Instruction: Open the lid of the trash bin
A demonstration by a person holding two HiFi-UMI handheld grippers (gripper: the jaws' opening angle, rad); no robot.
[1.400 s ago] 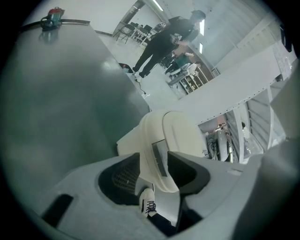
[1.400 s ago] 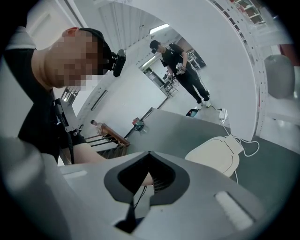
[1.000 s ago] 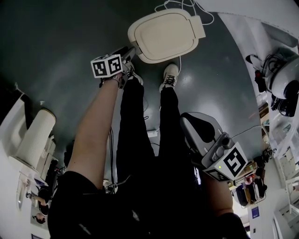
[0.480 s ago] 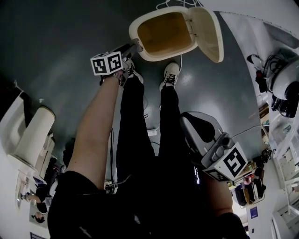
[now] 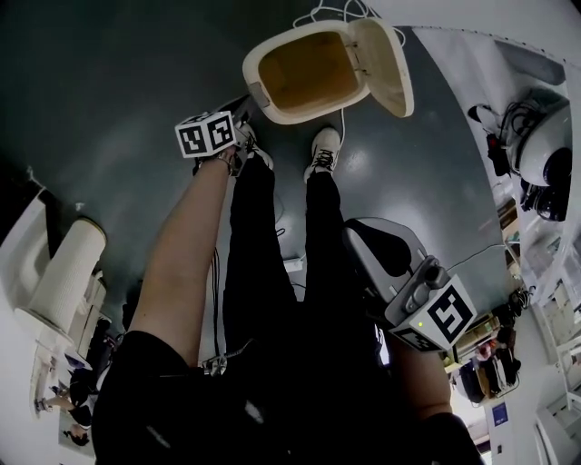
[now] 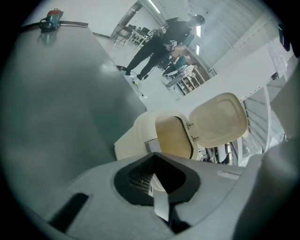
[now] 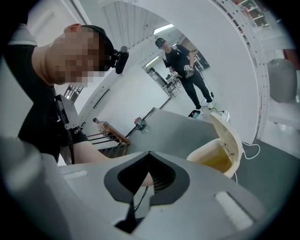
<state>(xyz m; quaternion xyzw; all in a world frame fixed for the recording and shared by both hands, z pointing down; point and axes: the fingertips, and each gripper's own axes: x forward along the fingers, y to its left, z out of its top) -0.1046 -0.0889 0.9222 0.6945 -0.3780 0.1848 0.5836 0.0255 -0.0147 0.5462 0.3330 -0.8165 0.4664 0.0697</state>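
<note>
The cream trash bin (image 5: 257,86) stands on the dark floor in front of the person's feet. Its lid (image 5: 386,68) is swung up and back on the hinge, and the yellowish inside shows. My left gripper (image 5: 247,107) sits at the bin's near left rim; its jaws have just been closing and are now shut with nothing between them. In the left gripper view the bin (image 6: 136,136) and the raised lid (image 6: 220,119) lie just beyond the left gripper (image 6: 154,154). My right gripper (image 5: 356,238) is held back by the person's right leg, shut and empty; in the right gripper view the bin (image 7: 208,157) is further off.
The person's shoes (image 5: 322,150) stand just short of the bin. A white cable (image 5: 340,11) lies behind it. White equipment (image 5: 545,145) lines the right side and a white unit (image 5: 64,263) the left. People stand (image 6: 159,47) in the distance.
The bin's lid went from closed flat to swung up and back, open. The left gripper stayed at the bin's front rim; the right gripper kept still.
</note>
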